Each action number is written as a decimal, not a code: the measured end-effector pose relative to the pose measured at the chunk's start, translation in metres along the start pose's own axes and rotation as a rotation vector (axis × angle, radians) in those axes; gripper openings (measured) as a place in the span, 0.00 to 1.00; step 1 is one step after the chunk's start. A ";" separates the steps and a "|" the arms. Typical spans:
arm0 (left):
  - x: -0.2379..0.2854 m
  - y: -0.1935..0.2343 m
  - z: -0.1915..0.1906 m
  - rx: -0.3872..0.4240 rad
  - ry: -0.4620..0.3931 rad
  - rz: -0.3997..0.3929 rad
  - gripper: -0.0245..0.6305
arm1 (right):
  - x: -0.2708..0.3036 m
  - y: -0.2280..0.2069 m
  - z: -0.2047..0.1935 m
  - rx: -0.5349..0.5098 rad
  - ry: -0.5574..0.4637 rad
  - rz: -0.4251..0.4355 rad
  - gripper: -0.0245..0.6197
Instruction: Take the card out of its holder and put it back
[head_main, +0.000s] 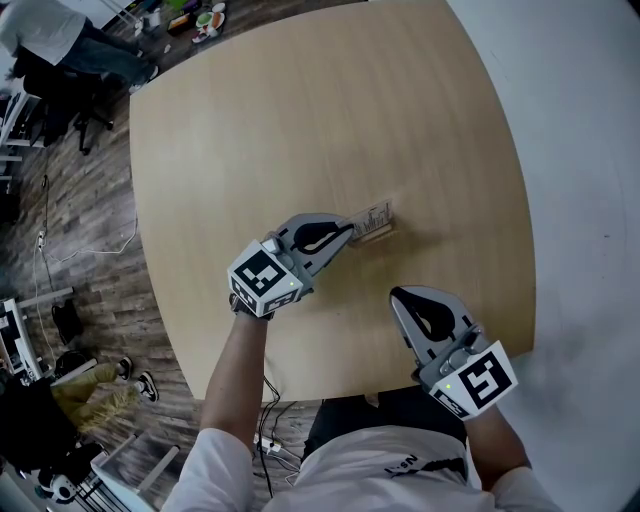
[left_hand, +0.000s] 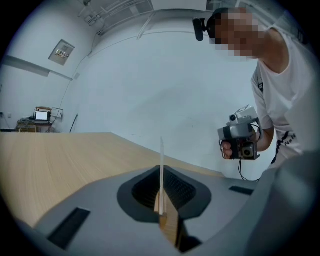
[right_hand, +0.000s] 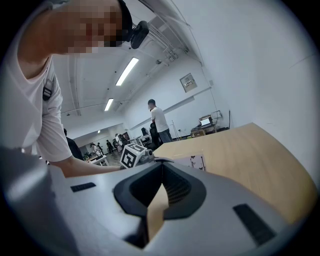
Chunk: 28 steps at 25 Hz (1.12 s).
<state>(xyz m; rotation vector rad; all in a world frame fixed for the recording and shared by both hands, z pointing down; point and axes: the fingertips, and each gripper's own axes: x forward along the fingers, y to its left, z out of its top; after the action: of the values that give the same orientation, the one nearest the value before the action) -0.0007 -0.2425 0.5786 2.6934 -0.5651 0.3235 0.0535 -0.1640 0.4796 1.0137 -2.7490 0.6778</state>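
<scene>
Left gripper view: my left fingers (left_hand: 100, 215) pinch the card (left_hand: 161, 165), upright in its holder (left_hand: 171, 227) on the bench (left_hand: 60, 160); right fingers (right_hand: 215, 215) closed, empty; advise a straight lift, no twisting.

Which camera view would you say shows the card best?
The head view: the card stands whole in its holder, with the left gripper at its end. The left gripper view shows only its thin edge between the jaws; the right gripper view shows part of its printed face beyond that gripper's jaws.
</scene>
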 end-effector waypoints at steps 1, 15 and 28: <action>0.000 0.000 -0.001 -0.013 -0.004 0.000 0.08 | -0.001 0.000 -0.001 0.001 0.001 0.002 0.06; -0.002 0.001 -0.012 -0.013 0.014 0.085 0.08 | 0.001 0.003 -0.004 -0.001 0.017 0.021 0.06; -0.016 0.001 0.005 -0.025 0.000 0.141 0.08 | 0.009 0.014 0.008 -0.012 0.001 0.038 0.06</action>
<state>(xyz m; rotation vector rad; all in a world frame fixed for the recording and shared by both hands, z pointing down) -0.0148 -0.2394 0.5699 2.6357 -0.7559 0.3520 0.0378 -0.1630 0.4698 0.9607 -2.7743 0.6659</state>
